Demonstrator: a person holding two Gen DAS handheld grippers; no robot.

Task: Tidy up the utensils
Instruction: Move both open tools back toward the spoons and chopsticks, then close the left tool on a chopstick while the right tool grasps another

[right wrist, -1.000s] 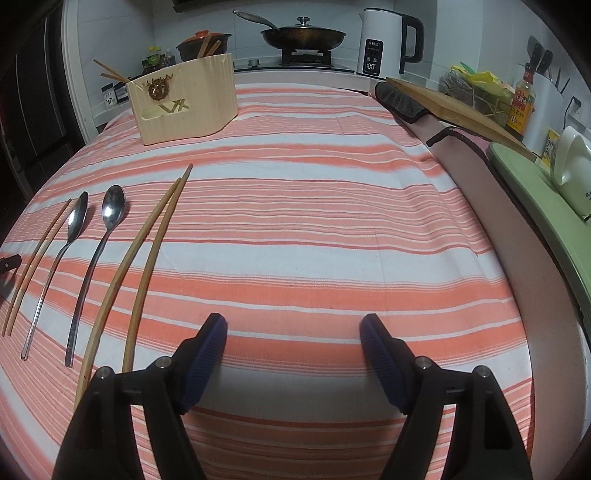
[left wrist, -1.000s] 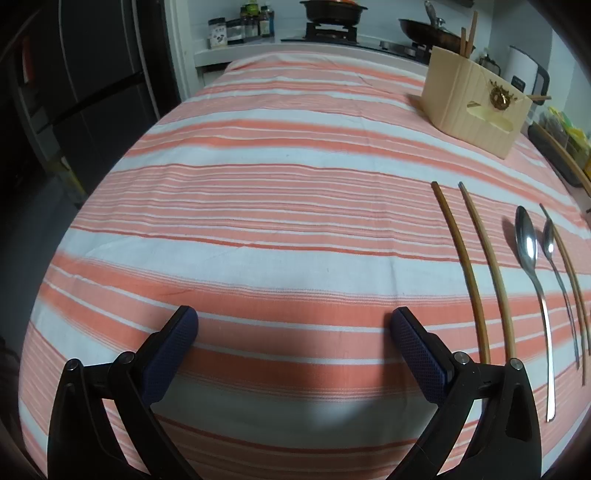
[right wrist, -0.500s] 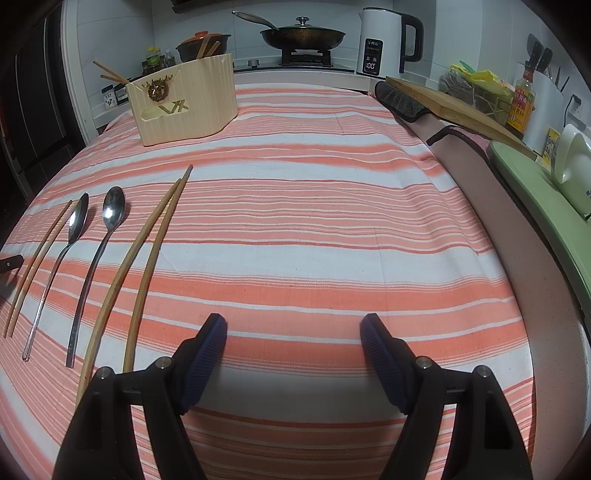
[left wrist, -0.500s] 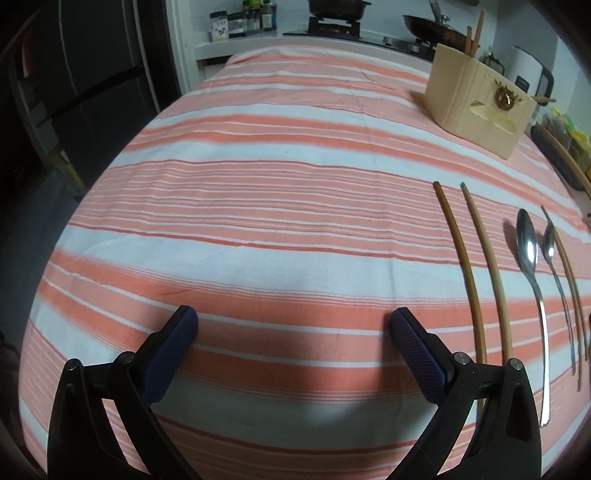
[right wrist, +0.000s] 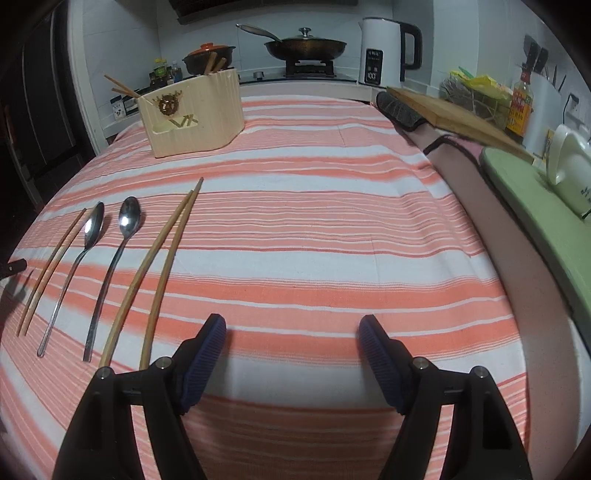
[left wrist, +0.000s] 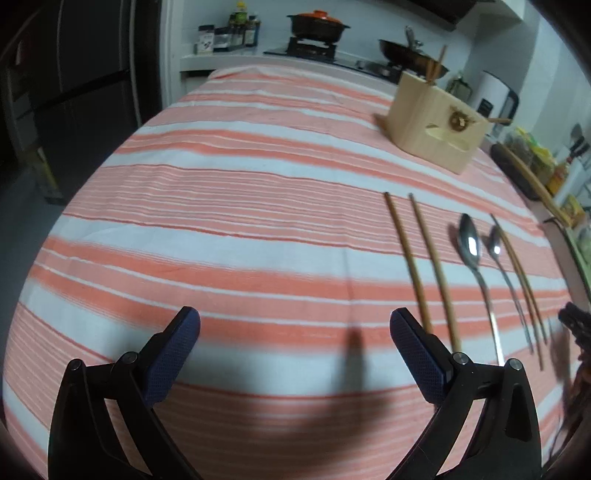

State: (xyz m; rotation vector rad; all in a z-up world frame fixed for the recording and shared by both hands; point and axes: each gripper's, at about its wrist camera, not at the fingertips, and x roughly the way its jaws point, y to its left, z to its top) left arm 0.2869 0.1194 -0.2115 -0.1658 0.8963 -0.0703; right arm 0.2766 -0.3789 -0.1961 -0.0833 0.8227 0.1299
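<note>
On the striped cloth lie two pairs of wooden chopsticks and two steel spoons in a row. In the left wrist view a thick chopstick pair lies right of my open, empty left gripper, then the spoons and a thin pair. In the right wrist view a long chopstick pair, the spoons and a thin pair lie left of my open, empty right gripper. A beige utensil holder stands at the back and also shows in the left wrist view.
A stove with a pan, a clay pot and a white kettle stand behind the table. A wooden board and green tray line the right side. A dark fridge stands left.
The left gripper has swung right and lifted its view, so the utensils sit nearer the middle. The right gripper has barely moved. Both stay open.
</note>
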